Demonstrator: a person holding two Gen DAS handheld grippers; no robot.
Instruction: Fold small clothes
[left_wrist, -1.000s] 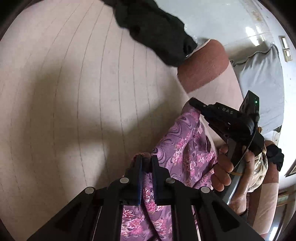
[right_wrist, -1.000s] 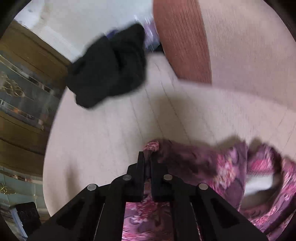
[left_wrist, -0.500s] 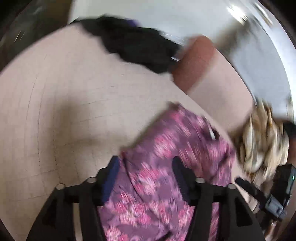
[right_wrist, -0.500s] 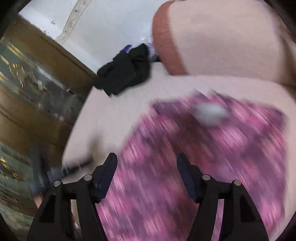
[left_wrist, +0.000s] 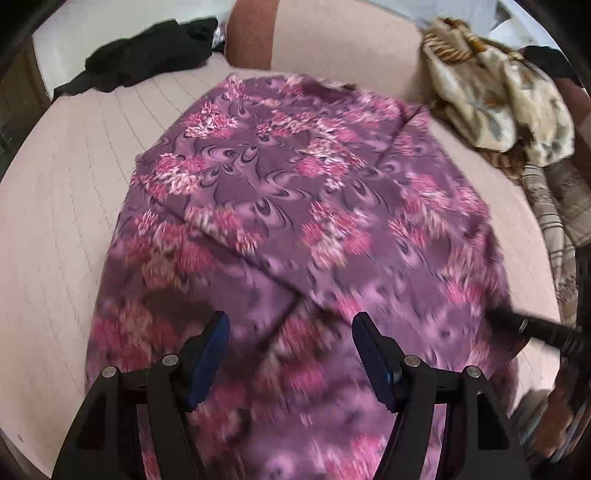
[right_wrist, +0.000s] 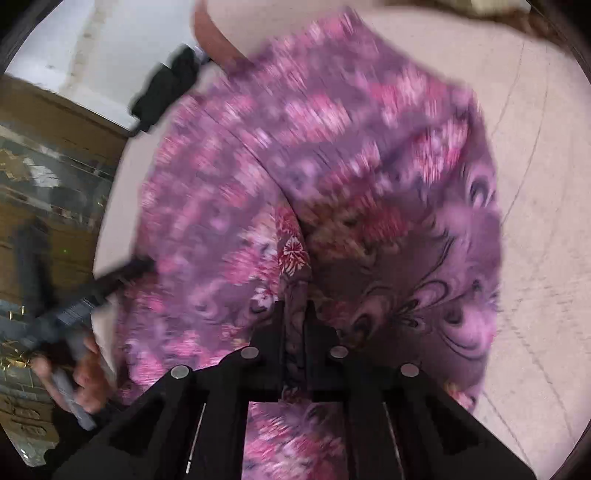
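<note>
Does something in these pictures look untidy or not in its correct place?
Yes. The purple floral garment lies crooked on the pink cushion, one flap folded diagonally. A black garment and a beige patterned cloth sit crumpled at the far edges, unfolded.

Left tongs (left_wrist: 290, 332) spread wide; right tongs (right_wrist: 294, 314) clamped.

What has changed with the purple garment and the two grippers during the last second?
The purple floral garment, bunched before, now lies spread out. The left gripper has let go and stands open. The right gripper opened, then closed on it again. The black cloth stayed put.
</note>
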